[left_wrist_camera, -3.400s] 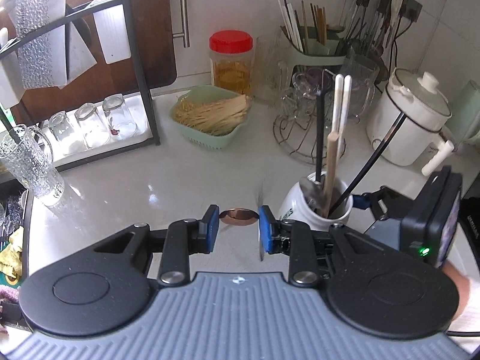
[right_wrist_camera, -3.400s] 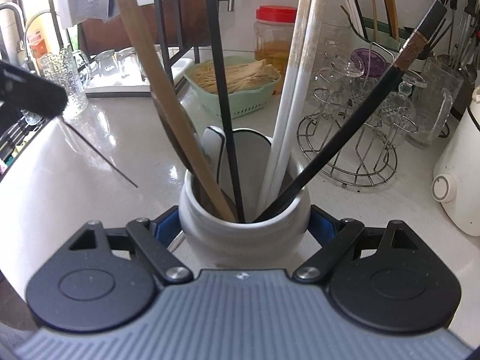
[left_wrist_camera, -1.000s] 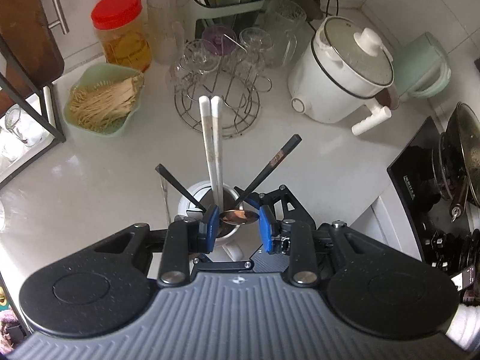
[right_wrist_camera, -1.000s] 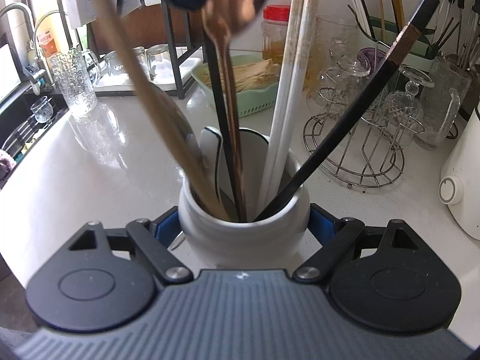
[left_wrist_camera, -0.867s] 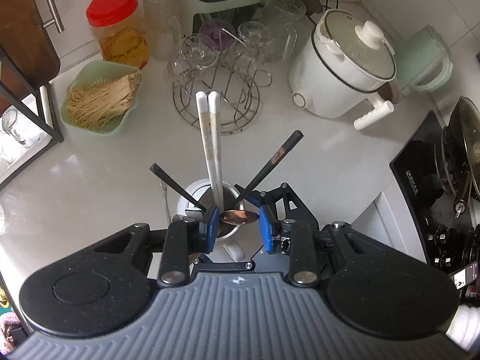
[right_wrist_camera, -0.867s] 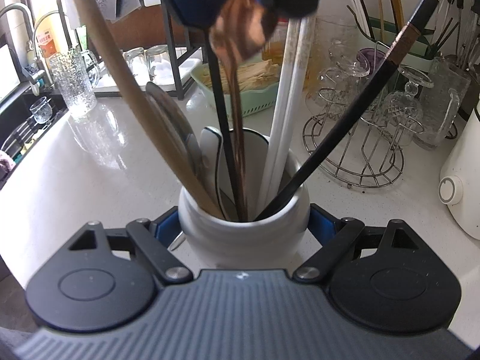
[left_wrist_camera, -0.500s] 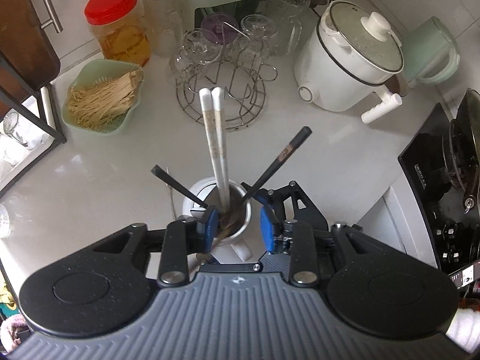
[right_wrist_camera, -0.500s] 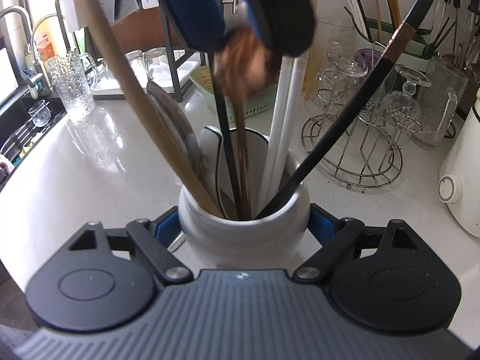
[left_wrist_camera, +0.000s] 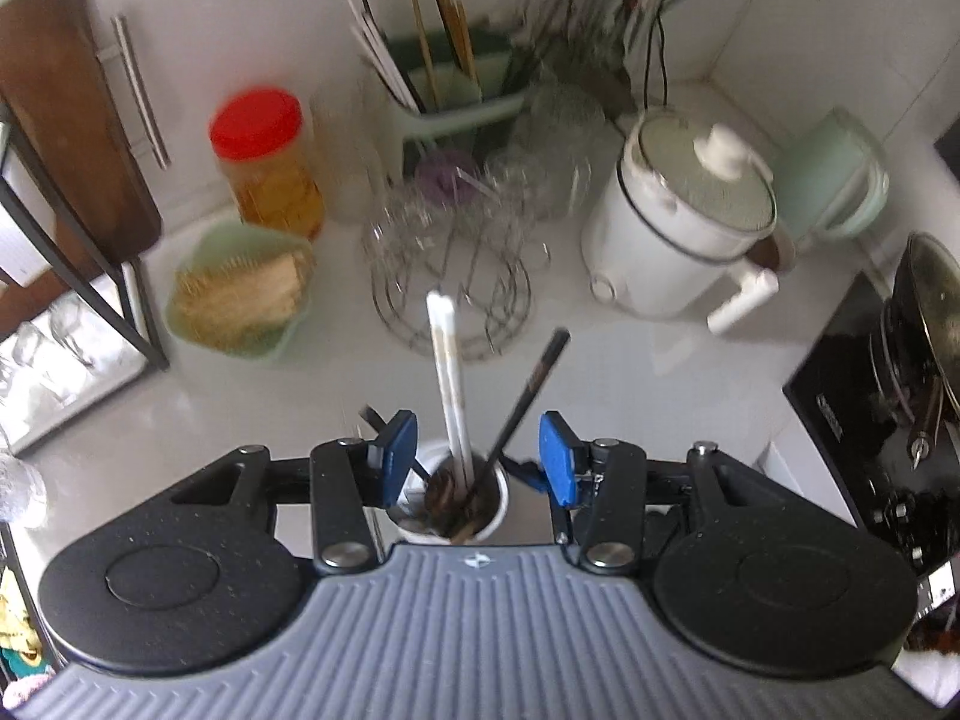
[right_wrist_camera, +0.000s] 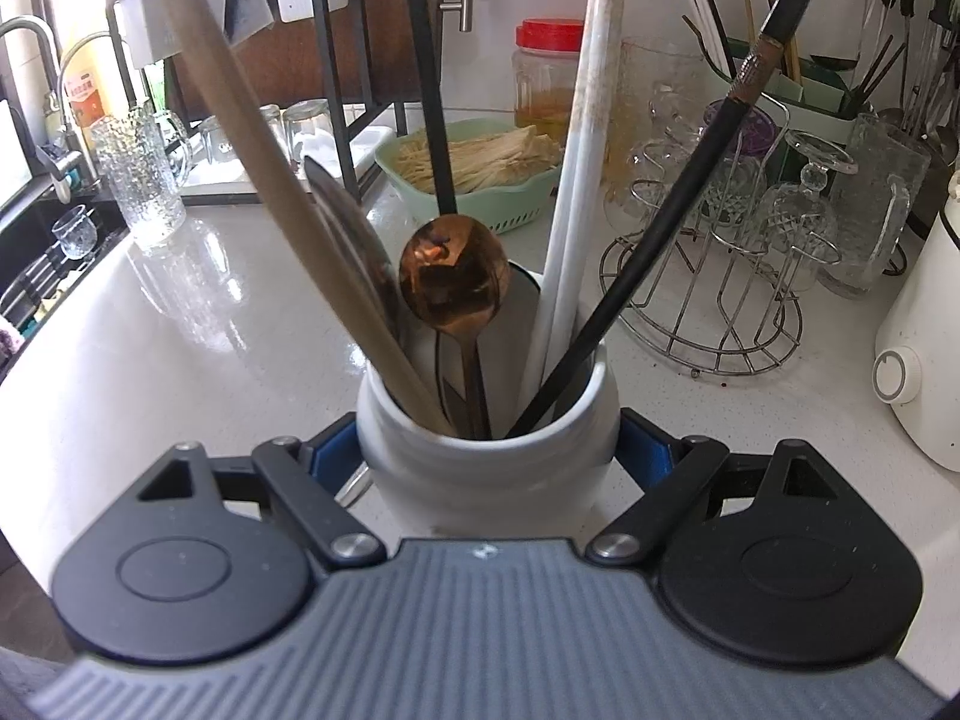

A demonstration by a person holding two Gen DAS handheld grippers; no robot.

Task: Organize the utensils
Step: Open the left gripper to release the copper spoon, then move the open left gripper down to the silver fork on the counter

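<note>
A white ceramic utensil jar stands on the white counter. My right gripper is shut on the jar, one blue pad on each side. In the jar stand a copper spoon bowl up, a wooden stick, white chopsticks and black chopsticks. My left gripper is open and empty, above the jar, looking down on it. The white chopsticks rise between its pads.
Behind the jar are a green basket of sticks, a wire rack with glasses, a red-lidded jar and a green caddy of chopsticks. A white cooker stands right, a stove far right, a sink left.
My left gripper has opened and let go of the copper spoon, which now stands in the jar. The left gripper has lifted away upward. The right gripper still holds the jar.
</note>
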